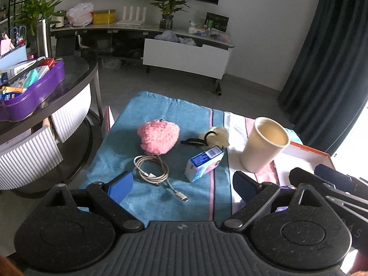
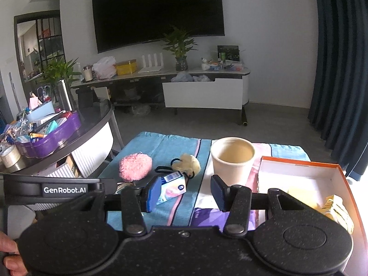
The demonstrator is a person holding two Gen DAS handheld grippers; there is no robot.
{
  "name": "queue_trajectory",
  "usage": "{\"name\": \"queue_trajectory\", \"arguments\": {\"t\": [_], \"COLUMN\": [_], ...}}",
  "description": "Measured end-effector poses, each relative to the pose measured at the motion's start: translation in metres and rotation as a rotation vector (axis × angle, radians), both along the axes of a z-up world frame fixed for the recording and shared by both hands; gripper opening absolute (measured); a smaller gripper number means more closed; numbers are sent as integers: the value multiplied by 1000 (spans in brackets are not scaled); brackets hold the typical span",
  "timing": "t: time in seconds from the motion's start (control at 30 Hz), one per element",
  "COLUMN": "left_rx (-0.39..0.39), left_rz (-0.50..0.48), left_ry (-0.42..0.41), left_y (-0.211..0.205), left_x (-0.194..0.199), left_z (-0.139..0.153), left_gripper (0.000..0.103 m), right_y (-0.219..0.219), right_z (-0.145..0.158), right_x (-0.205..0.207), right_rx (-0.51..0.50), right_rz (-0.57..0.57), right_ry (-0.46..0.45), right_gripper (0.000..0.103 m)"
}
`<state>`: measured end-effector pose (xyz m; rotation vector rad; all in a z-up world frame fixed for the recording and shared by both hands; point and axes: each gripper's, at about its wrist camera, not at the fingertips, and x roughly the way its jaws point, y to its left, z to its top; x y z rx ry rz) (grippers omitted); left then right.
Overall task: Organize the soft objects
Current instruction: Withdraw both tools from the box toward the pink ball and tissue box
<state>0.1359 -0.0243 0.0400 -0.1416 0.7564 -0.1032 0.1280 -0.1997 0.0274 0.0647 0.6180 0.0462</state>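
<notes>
Though fuzzy, pink pompom (image 1: 158,137) heart-shaped.

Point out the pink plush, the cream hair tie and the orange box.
pink plush (image 1: 158,138), left wrist view, middle of its fluff
cream hair tie (image 2: 186,162), right wrist view, fluffy body
orange box (image 2: 299,162), right wrist view, far rim

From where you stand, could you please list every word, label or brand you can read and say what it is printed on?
"GenRobot.AI": white lettering on the black arm of the left claw.
Blue and white carton: print too blurred to read.
Purple cloth: small print too blurred.
Black box on the TV console: unreadable.
</notes>
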Motion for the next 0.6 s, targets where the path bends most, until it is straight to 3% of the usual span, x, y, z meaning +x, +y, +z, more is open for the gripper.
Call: {"name": "queue_trajectory", "arguments": {"t": [0.6], "left_rx": [-16], "left_rz": [49], "left_ry": [39], "left_y": [32], "left_x": [5], "left_z": [-17], "left_gripper": [96], "right_y": [26], "right_z": [-18], "right_x": [16], "right_rx": [-4], "right_rz": [47], "right_ry": [57], "right_gripper": [59]}}
